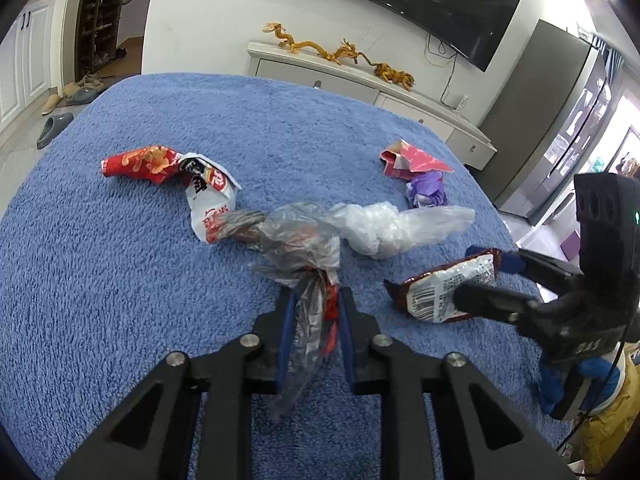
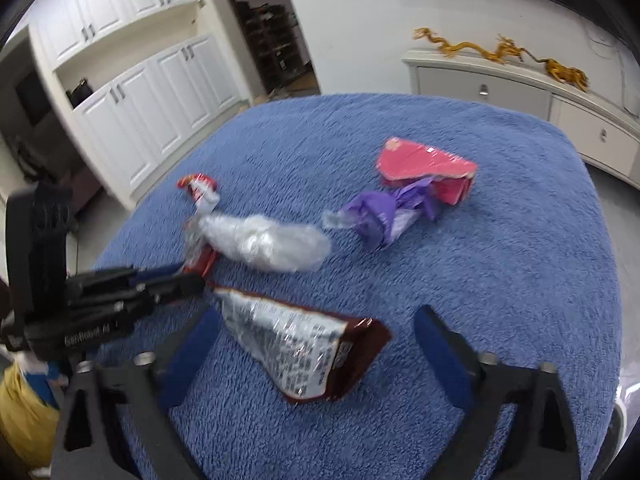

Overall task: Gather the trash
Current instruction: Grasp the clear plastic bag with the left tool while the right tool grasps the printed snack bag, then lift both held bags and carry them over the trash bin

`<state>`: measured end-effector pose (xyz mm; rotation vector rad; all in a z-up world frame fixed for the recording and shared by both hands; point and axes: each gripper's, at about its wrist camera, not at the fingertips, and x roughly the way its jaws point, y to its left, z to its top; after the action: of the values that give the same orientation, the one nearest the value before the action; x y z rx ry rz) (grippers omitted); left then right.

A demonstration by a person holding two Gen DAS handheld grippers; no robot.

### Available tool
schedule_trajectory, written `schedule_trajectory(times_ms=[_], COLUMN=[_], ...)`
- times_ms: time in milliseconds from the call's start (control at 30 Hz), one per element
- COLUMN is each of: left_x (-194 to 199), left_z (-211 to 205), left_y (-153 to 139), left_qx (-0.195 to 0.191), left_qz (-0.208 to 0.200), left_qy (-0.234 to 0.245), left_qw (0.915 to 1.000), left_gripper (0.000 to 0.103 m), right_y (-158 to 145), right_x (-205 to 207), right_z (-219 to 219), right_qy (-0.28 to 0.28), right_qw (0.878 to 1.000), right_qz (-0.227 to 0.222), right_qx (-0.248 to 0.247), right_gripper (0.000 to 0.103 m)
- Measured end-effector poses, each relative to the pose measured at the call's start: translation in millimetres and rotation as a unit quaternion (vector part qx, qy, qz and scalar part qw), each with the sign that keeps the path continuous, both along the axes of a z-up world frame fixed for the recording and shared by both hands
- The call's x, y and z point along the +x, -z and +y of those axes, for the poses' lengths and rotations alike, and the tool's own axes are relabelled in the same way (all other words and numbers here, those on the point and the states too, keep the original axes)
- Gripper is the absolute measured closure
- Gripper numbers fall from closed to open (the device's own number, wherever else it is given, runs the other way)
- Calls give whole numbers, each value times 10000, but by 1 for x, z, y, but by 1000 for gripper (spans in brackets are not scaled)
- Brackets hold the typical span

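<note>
Six scraps remain on the blue terry-covered table [image 1: 120,280]; none visibly collected. Left gripper [image 1: 316,304] fingers pinch the crumpled clear plastic bag [image 1: 296,240]. Just beside it, right gripper [image 2: 316,364] fingers gape around the brown-edged silver snack wrapper [image 2: 296,340], not gripping.

Blue fleece, bright litter

The desk [image 1: 120,280] wears shaggy blue cloth. On it: a red-and-orange snack bag [image 1: 140,164], a dark maroon packet [image 2: 304,344] with white back and black print, a purple wrapper [image 2: 380,216], a pink carton [image 2: 424,168], and clear plastic [image 1: 384,228]. The tongs [image 1: 316,300] are black with blue pads [image 2: 440,344].
</note>
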<state>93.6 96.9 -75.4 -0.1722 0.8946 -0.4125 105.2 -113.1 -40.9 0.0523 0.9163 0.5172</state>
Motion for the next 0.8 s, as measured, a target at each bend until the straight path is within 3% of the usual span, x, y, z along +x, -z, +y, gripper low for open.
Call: schedule_trajectory(times_ms=[133,233,567,800], left_x=[-2,-6,-41,-73], left_z=[0,-5,-6,-10], left_y=[-1,-3,-12,-47], left_qx=[36,121,47,-67], left_qz=[-20,-70,-160,-537], left_qy=[-9,68,55,157], left_qw=[10000,9999,9998,9984], left_gripper=[87,88,94,94], right_y=[6,5,-20,-55], right_x=[-11,-21,-62,-95], right_z=[3,2,-4,-18], right_qy=[-176,-224,-73,188], right_qw=[9997,9996,9995,9976], right_qz=[76,40,-303,-659], right_qx=[-166,-143,-97,55], right_gripper=[62,72,77,77])
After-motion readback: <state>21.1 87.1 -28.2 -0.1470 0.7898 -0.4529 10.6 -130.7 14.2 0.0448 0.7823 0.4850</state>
